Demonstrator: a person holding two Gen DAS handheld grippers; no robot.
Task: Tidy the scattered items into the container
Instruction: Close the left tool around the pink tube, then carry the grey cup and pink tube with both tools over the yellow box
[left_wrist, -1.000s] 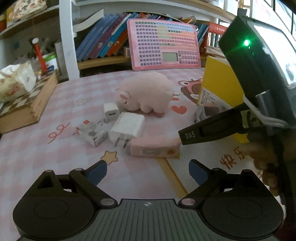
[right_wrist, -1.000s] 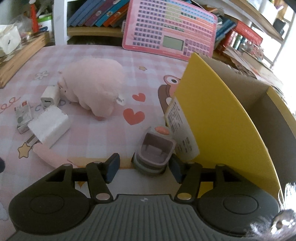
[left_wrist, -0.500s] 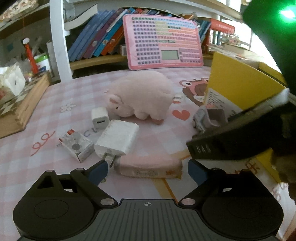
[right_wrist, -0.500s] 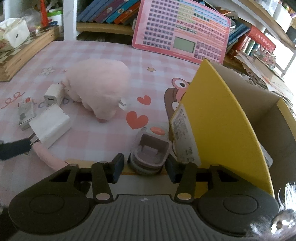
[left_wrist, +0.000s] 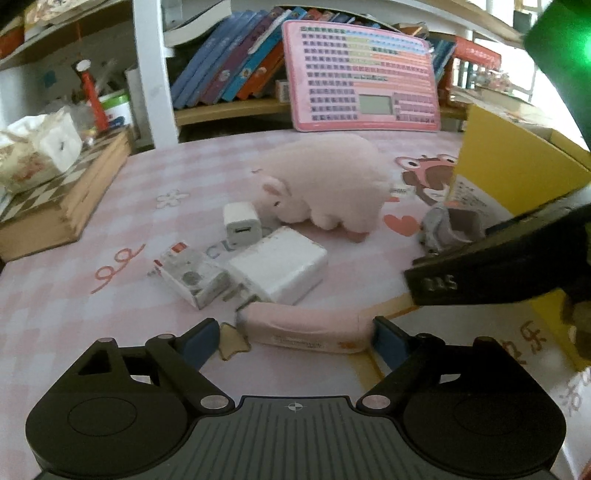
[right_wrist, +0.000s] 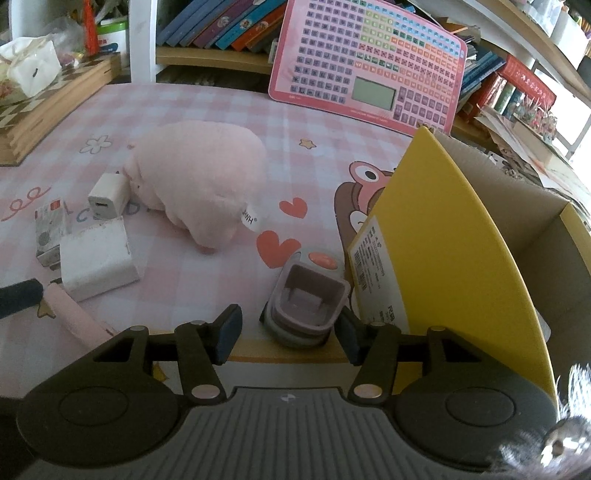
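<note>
My left gripper (left_wrist: 295, 338) is open, its fingers either side of a flat pink case (left_wrist: 306, 330) on the table. My right gripper (right_wrist: 290, 334) is open around a small grey-pink clip device (right_wrist: 308, 301) with an orange button, which stands by the yellow cardboard box (right_wrist: 439, 236). The box is open at the top. A pink plush pig (left_wrist: 325, 188) (right_wrist: 199, 181), a small white charger cube (left_wrist: 242, 225), a large white charger (left_wrist: 280, 264) (right_wrist: 96, 258) and a small clear packet (left_wrist: 188, 275) lie in the middle.
A pink keyboard toy (right_wrist: 369, 70) leans on the bookshelf at the back. A wooden chessboard box (left_wrist: 55, 195) with tissues on it sits far left. The right gripper's black body (left_wrist: 517, 262) crosses the left wrist view's right side.
My left gripper has moved forward until the pink case lies between its fingers. My right gripper has closed in on the clip device, which now sits between its fingers.
</note>
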